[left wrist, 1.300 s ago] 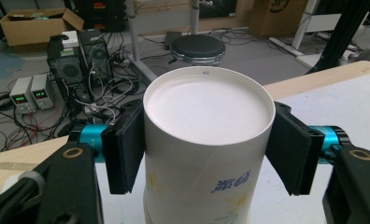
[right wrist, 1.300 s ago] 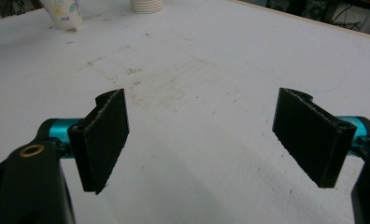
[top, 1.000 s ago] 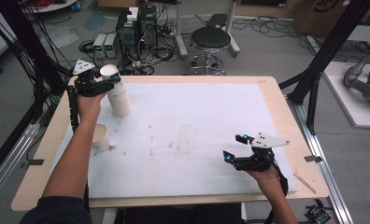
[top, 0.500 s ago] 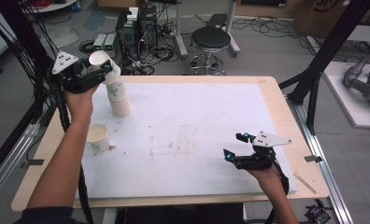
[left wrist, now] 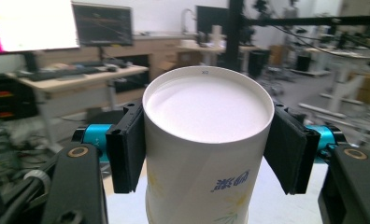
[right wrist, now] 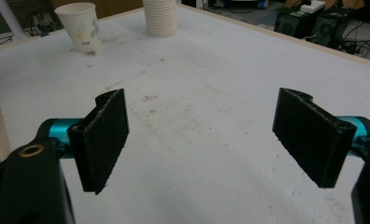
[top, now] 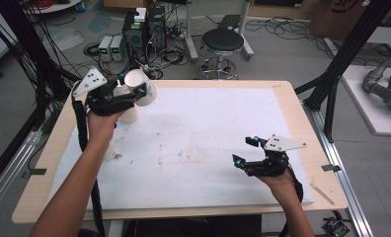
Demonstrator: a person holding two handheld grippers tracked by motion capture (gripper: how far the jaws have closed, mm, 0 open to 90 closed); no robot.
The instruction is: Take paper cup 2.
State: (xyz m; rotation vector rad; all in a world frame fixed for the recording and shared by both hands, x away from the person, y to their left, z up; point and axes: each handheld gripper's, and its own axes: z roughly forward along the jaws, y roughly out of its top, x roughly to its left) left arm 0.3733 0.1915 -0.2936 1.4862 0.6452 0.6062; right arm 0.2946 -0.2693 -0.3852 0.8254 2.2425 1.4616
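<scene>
Above the far left corner of the table (top: 282, 98), a white paper cup (top: 140, 88) is held by the left gripper (top: 129, 91), tipped on its side with the mouth turned toward the camera. A second ago the same gripper was set around the top of the cup stack (top: 129, 114) at table level; since then the cup has been drawn up and away, so one cup appears to have been separated from the stack. The jaws have just been closing, and in the left gripper view the cup (left wrist: 206, 154) is clamped between both pads (left wrist: 127, 149). One more cup (right wrist: 80, 25) stands upright on the white surface, beside the stack (right wrist: 160, 17) in the right gripper view. The right gripper (top: 248, 150) is kept low over the near right part of the table, its jaws spread wide with nothing between them. Blue printing is seen on the held cup's wall, reversed and not readable; a tiny mark under the rim cannot be made out.
</scene>
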